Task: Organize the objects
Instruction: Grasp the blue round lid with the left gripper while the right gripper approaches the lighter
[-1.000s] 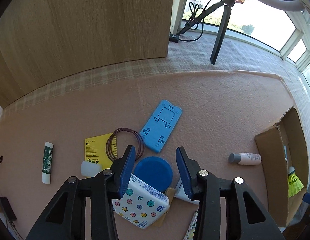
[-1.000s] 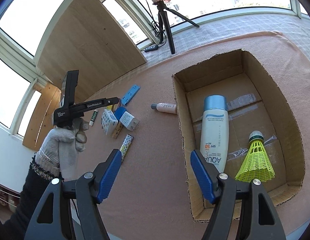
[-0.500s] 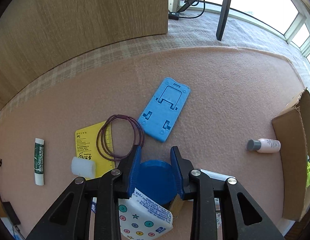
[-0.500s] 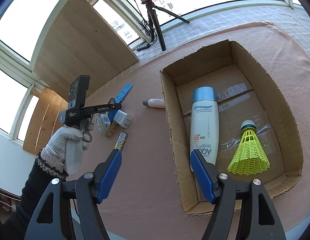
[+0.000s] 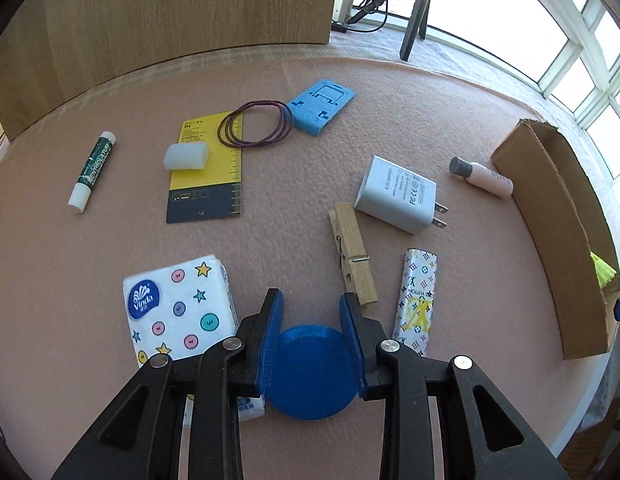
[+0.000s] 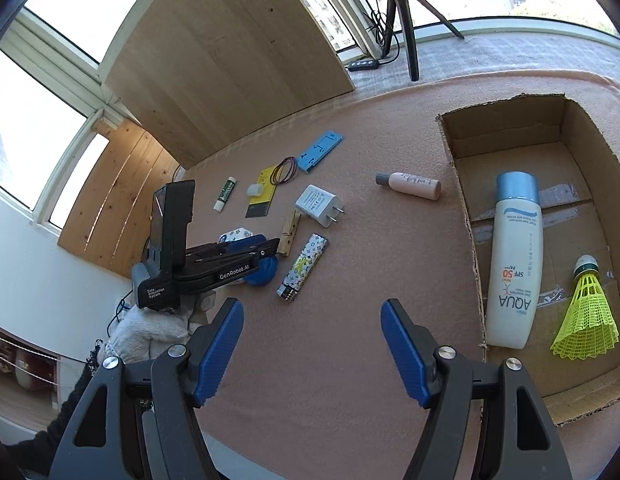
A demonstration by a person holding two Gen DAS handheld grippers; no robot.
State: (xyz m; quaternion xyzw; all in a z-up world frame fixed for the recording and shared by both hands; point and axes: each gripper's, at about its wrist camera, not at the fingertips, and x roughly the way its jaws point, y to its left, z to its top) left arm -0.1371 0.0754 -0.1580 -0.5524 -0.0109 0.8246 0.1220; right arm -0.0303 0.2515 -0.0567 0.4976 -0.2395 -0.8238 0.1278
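Note:
My left gripper [image 5: 312,302] is shut on a round blue lid [image 5: 312,372] and holds it above the pink mat; it also shows in the right wrist view [image 6: 261,270]. A tissue pack [image 5: 179,308], a wooden clothespin [image 5: 352,254], a patterned lighter [image 5: 416,296], a white charger [image 5: 398,194] and a small pink bottle [image 5: 484,176] lie on the mat. My right gripper [image 6: 312,316] is open and empty above the mat, left of the cardboard box [image 6: 462,200].
The box holds a sunscreen bottle [image 6: 514,260] and a yellow shuttlecock [image 6: 586,320]. Farther back lie a yellow ruler card [image 5: 209,168], rubber bands [image 5: 255,123], a blue stand [image 5: 322,106], a white eraser [image 5: 186,156] and a lip balm [image 5: 93,168]. A tripod [image 6: 406,20] stands behind.
My left gripper closed on the blue lid and lifted it back off the pile, uncovering the charger, clothespin and lighter. My right gripper stayed open and drifted left of the box.

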